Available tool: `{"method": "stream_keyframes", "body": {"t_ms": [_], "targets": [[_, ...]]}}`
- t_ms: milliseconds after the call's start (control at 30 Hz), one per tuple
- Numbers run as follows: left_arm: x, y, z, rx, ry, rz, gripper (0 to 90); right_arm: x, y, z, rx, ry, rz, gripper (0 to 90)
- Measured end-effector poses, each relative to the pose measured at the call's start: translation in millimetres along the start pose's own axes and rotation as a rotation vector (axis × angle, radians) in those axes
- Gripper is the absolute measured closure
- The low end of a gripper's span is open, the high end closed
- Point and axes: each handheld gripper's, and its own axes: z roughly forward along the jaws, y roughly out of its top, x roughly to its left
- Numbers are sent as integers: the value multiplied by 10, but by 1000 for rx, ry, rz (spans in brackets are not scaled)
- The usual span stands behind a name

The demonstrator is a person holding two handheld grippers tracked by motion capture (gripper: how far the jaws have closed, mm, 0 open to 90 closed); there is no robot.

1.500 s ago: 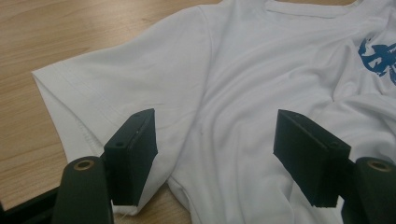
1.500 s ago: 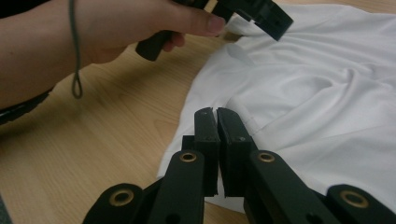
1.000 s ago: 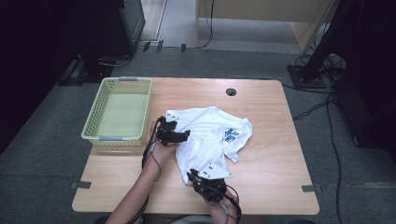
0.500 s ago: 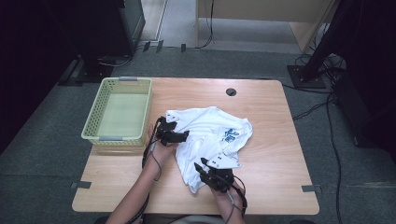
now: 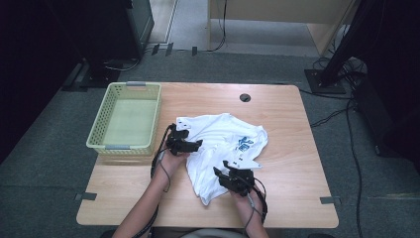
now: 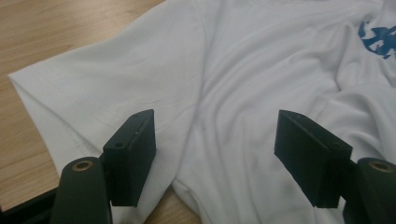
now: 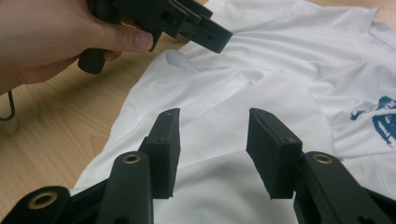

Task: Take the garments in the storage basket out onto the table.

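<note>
A white T-shirt point(image 5: 223, 141) with a blue print point(image 5: 243, 144) lies crumpled on the wooden table point(image 5: 292, 148). My left gripper point(image 5: 194, 145) is at the shirt's left edge. In the left gripper view this gripper point(image 6: 215, 149) is open, with a sleeve and the shirt point(image 6: 233, 70) lying below its jaws. My right gripper point(image 5: 221, 172) hovers over the shirt's near part. Its jaws point(image 7: 212, 149) have just been opening and stand apart over the shirt point(image 7: 280, 93), with no cloth pinched between them. The right gripper view also takes in the left hand point(image 7: 56, 37).
A pale green plastic basket point(image 5: 104, 119) stands empty at the table's left. A round cable hole point(image 5: 245, 97) sits near the far edge. Bare wood lies right of the shirt and along the near edge. Cables and stands are on the floor beyond.
My right gripper has moved to the right and a little farther in over the shirt's near part, and its jaws stand wider apart. The left gripper has stayed put.
</note>
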Motion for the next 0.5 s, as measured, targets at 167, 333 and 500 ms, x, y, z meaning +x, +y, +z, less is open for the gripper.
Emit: {"method": "stream_keyframes", "body": {"t_ms": [167,333,500], "targets": [[-20,3,23,-3,14,38,255,-78,20,25,15,-4,11,511],[5,19,31,-13,23,15,210,-176,32,37,14,-23,16,500],[16,24,56,-11,24,12,210,-251,31,45,13,-25,25,499]]}}
